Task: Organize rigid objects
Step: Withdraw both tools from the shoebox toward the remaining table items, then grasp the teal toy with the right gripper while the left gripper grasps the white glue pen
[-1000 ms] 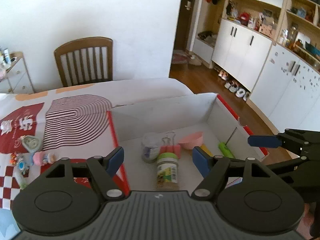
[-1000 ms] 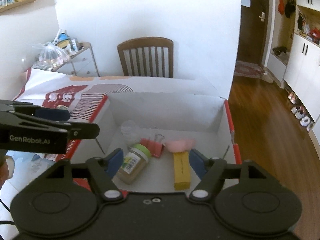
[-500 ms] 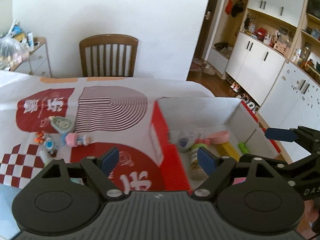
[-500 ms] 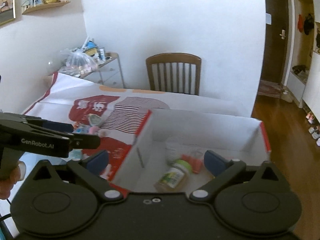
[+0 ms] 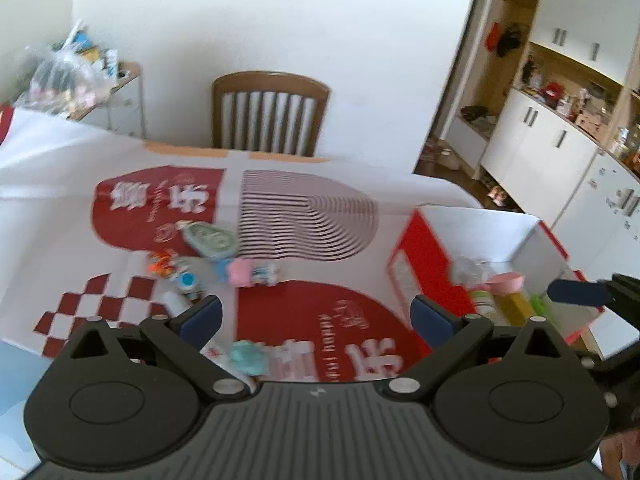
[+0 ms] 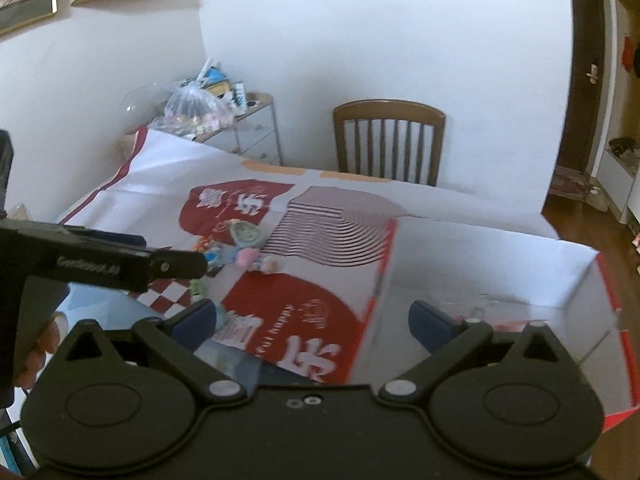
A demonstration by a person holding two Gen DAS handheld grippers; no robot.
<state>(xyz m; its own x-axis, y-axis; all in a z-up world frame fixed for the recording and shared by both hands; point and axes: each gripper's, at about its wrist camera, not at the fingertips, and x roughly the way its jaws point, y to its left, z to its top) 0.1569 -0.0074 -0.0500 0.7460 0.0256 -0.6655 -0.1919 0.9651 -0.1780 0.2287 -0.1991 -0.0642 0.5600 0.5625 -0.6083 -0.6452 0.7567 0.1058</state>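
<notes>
A red and white cardboard box (image 5: 420, 248) stands on the table at the right and also shows in the right wrist view (image 6: 472, 268). It holds a jar (image 5: 482, 300), a pink item (image 5: 508, 282) and a yellow block (image 5: 516, 306). Several small toys lie loose on the red and white cloth: a grey-green oval item (image 5: 210, 238), a pink figure (image 5: 244, 272), a teal item (image 5: 248, 356). My left gripper (image 5: 316, 316) is open and empty above the cloth. My right gripper (image 6: 312, 320) is open and empty over the box's left wall.
A wooden chair (image 5: 270, 114) stands behind the table. A small drawer unit with bags (image 6: 240, 128) is at the far left. White cabinets (image 5: 560, 148) line the right wall.
Both grippers have swung left, away from the box's inside and toward the loose toys on the cloth. Both stay open and empty.
</notes>
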